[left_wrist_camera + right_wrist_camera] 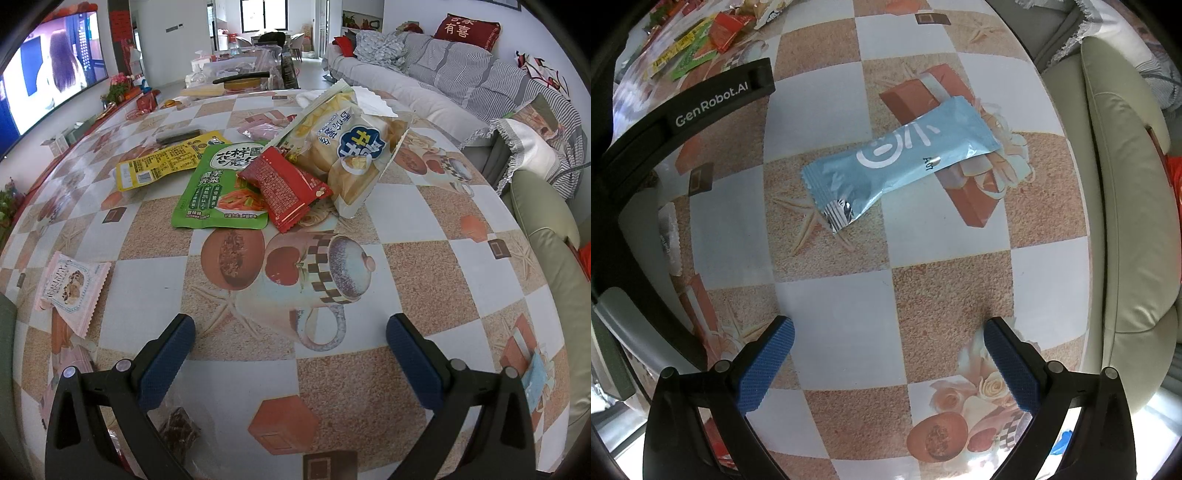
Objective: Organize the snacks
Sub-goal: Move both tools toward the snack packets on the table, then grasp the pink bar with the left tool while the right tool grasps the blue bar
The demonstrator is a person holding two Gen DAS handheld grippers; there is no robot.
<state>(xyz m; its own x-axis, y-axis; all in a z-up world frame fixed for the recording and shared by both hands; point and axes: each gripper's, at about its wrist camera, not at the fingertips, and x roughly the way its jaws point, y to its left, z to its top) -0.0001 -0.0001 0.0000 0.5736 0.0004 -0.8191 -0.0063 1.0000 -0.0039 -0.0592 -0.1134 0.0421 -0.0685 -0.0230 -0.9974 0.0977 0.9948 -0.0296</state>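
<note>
In the left wrist view a pile of snacks lies mid-table: a green packet (221,188), a red packet (286,186), a clear bread bag (351,147) and a yellow packet (162,164). A pink biscuit packet (72,288) lies apart at the left. My left gripper (291,339) is open and empty, well short of the pile. In the right wrist view a light blue bar wrapper (901,157) lies on the checkered tablecloth (831,325). My right gripper (886,343) is open and empty, a little before the wrapper.
A dark wrapped snack (179,430) lies under my left fingers. The other gripper's black body (683,122) crosses the left of the right wrist view. A green chair (1126,221) stands at the table's right edge. A sofa (461,85) and a television (48,81) stand beyond the table.
</note>
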